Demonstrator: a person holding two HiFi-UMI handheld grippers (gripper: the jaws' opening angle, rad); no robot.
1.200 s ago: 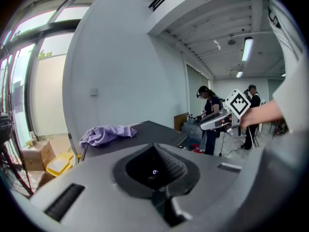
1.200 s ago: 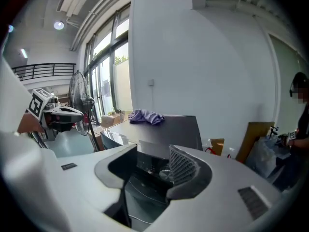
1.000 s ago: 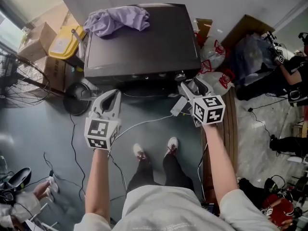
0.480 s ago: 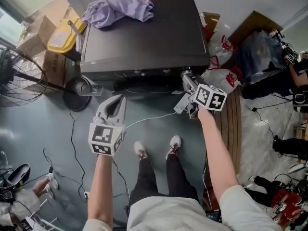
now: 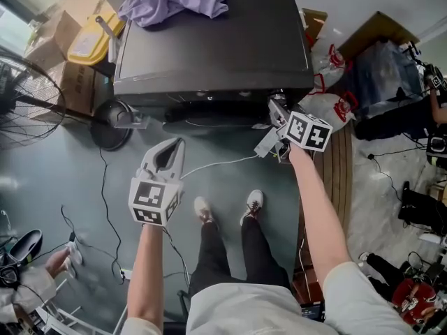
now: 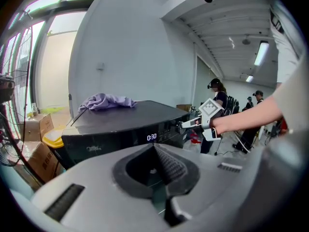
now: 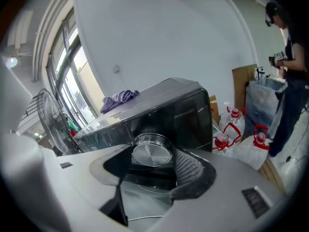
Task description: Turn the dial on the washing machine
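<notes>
**Right claw open round the dial, no grip yet**

The round brushed-metal dial (image 7: pixel 151 153) sits on the near front panel of the glossy black box-shaped washing machine (image 5: pixel 209 40), at its right end. The grey right claw (image 5: pixel 275 109) w/ its marker cube is right at that spot. Its jaws have just been opening and stand wide apart, dial btw them, pads not pressing on it as far as the right gripper view shows. The grey left claw (image 5: pixel 177 145) hangs over the floor, near side, well short of the machine. Its jaws are together at the tips, nothing in them.

Risks, as I judge them:
- Dial face looks smooth & shiny. If the jaws close off-centre or catch only the rim, the pads prob. slip and the dial won't turn.
- The claw points down at an angle, so a twist from there could lever it off the dial instead of rotating it.
- The lit display (image 6: pixel 151 137) reads 0:30, so the machine seems powered. An over-turn may land on a wrong setting.
- A thin white cable (image 5: pixel 216 165) runs across the grey floor just beyond the person's shoes, and a step fwd could snag it.

Containers:
- Yellow lidded plastic bin (image 5: pixel 89 46), left of the machine: lid down, contents hidden.
- Brown cardboard boxes (image 5: pixel 59 54) beside it: contents not visible.
- Clear plastic jugs w/ red handles (image 7: pixel 226 138), right of the machine: fill level unclear.
- Dark bag-lined bin (image 5: pixel 377 72), further right: contents unclear.

A crumpled lilac cloth (image 5: pixel 174 2) lies on the machine's top, far left.
</notes>
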